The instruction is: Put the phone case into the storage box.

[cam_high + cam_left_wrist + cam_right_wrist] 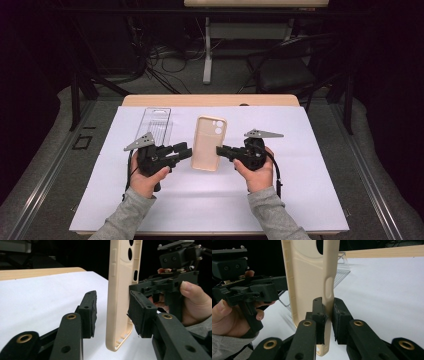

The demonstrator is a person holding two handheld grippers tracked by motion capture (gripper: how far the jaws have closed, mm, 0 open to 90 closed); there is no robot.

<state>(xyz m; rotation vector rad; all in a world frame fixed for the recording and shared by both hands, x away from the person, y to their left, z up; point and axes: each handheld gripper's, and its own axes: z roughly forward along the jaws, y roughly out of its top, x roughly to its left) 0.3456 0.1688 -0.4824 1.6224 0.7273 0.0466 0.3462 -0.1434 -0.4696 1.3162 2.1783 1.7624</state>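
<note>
Right, the beige phone case (209, 143) is sitting at table centre on the white sheet (300, 200), long axis running 12 to 6 in the high view, camera cutouts at its 12 o'clock end.

The right gripper (220, 149) is coming in from 3 o'clock and is clamping the case's side edge. In the right gripper view its jaws are pinching the rim wall (329, 302), one pad inside, one outside, both touching. The case is standing on its edge across that view, inner face showing.

The left gripper (188, 151) is sitting at the case's 9 o'clock. Its jaws are standing apart, not gripping. In the left gripper view the case (122, 290) is standing between the pads: the left-hand pad (90, 312) is clearly off it, and the right-hand pad (140, 312) is just beside the far face; I cannot tell whether it is touching.

A clear plastic package (156, 122) is lying flat at 10 o'clock from the case, near the sheet's far edge, apart from both grippers.

Both hands are resting low at 6 o'clock, grey sleeves entering from the bottom edge.
</note>
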